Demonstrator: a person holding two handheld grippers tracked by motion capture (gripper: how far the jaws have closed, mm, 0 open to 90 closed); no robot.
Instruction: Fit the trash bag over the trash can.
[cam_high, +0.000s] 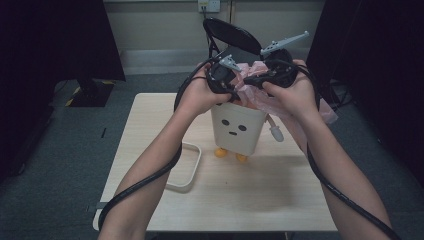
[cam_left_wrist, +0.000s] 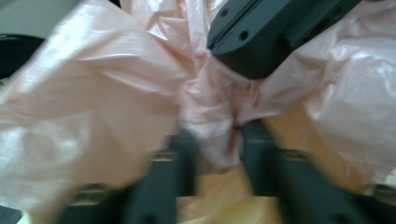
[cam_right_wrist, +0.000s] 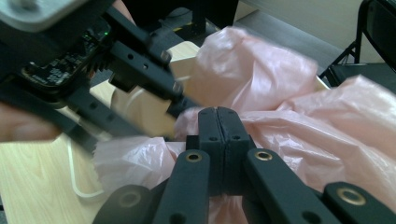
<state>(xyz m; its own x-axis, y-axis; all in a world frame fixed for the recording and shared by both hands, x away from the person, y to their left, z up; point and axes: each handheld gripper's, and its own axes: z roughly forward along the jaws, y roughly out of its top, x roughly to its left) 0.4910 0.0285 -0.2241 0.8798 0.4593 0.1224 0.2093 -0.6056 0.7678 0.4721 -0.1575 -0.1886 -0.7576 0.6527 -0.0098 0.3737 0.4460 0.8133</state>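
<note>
Right claw (cam_right_wrist: 218, 122) is clenched on the pink bag (cam_right_wrist: 261, 84), held above the white bin (cam_high: 236, 129) on the counter (cam_high: 260, 195). Left claw (cam_left_wrist: 218, 140) pinches a fold just left of it; the bin's mouth lies straight below both.

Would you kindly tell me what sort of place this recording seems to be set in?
Probably an office or lab room set up for recording: a light wooden table on grey carpet, a black chair behind it, and a wall socket above the skirting.
</note>
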